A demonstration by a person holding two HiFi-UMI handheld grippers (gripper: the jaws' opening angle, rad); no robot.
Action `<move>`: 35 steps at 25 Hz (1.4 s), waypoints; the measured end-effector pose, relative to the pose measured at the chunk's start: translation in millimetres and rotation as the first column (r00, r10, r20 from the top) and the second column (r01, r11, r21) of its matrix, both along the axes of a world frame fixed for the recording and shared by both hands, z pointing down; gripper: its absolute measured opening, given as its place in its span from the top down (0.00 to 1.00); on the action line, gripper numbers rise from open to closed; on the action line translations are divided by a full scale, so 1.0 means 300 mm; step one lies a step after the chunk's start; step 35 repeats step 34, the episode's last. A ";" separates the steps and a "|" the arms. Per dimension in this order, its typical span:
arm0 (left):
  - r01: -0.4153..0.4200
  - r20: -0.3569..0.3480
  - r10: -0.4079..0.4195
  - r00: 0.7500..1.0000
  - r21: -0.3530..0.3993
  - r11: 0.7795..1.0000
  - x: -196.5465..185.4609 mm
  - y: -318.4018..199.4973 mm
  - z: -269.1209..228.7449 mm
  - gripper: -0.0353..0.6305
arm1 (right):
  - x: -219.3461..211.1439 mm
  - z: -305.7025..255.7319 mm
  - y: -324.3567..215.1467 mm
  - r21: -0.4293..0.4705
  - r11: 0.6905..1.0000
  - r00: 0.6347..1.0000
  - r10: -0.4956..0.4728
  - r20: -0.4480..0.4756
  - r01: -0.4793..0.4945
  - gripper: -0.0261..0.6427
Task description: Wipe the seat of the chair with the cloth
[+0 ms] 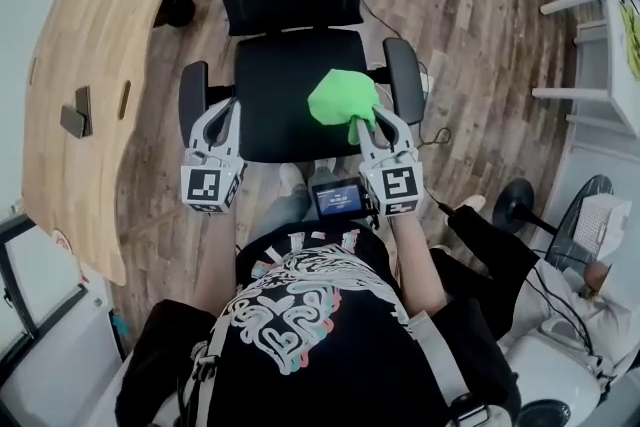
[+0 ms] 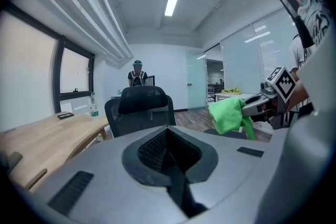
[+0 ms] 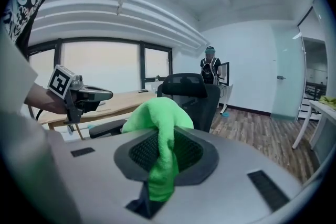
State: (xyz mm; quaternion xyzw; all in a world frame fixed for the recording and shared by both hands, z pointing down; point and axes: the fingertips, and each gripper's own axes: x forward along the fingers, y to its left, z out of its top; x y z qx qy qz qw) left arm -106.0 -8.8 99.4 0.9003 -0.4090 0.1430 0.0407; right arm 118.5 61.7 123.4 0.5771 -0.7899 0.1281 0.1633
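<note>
A black office chair stands in front of me, its seat (image 1: 280, 100) between two armrests. A bright green cloth (image 1: 343, 98) hangs bunched over the seat's right part, with my right gripper (image 1: 365, 127) shut on its near edge. In the right gripper view the cloth (image 3: 160, 134) drapes out from between the jaws and hides the chair's seat. My left gripper (image 1: 222, 115) hovers by the seat's front left corner, jaws shut with nothing between them. The left gripper view shows the chair back (image 2: 142, 107) and the cloth (image 2: 227, 115) held at the right.
A curved wooden desk (image 1: 85, 65) runs along the left. The chair's armrests (image 1: 192, 95) (image 1: 403, 80) flank the seat. A white table (image 1: 615, 45) and a fan (image 1: 590, 205) stand at the right. Cables lie on the wood floor (image 1: 470, 35). A person (image 2: 137, 75) stands far behind the chair.
</note>
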 end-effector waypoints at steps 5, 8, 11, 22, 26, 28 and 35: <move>0.041 -0.045 -0.039 0.998 0.035 0.999 -0.017 0.015 -0.101 0.94 | 0.014 -0.067 0.023 0.020 0.999 1.000 0.027 0.015 -0.027 0.88; 0.029 -0.043 -0.027 0.999 0.048 0.998 -0.003 0.026 -0.132 0.94 | 0.021 -0.075 0.034 0.009 0.999 0.999 0.048 0.011 -0.048 0.88; 0.024 -0.045 -0.021 0.999 0.059 0.998 0.000 0.027 -0.155 0.94 | 0.021 -0.086 0.036 0.004 0.998 0.998 0.057 0.005 -0.057 0.88; 0.007 -0.061 -0.001 0.998 0.094 0.996 0.004 0.030 -0.221 0.94 | -0.011 -0.147 0.047 0.037 0.998 0.998 0.059 0.027 -0.060 0.88; 0.008 -0.067 -0.002 0.998 0.087 0.996 -0.001 0.050 -0.214 0.94 | -0.028 -0.146 0.065 0.033 0.998 0.998 0.054 0.027 -0.055 0.88; 0.002 -0.063 0.003 0.998 0.089 0.996 0.000 0.042 -0.213 0.94 | -0.032 -0.159 0.053 0.046 0.998 0.998 0.052 0.030 -0.053 0.88; -0.019 -0.057 0.024 0.998 0.083 0.996 0.031 0.044 -0.192 0.94 | -0.035 -0.164 0.047 0.063 0.998 0.999 0.020 0.048 -0.023 0.88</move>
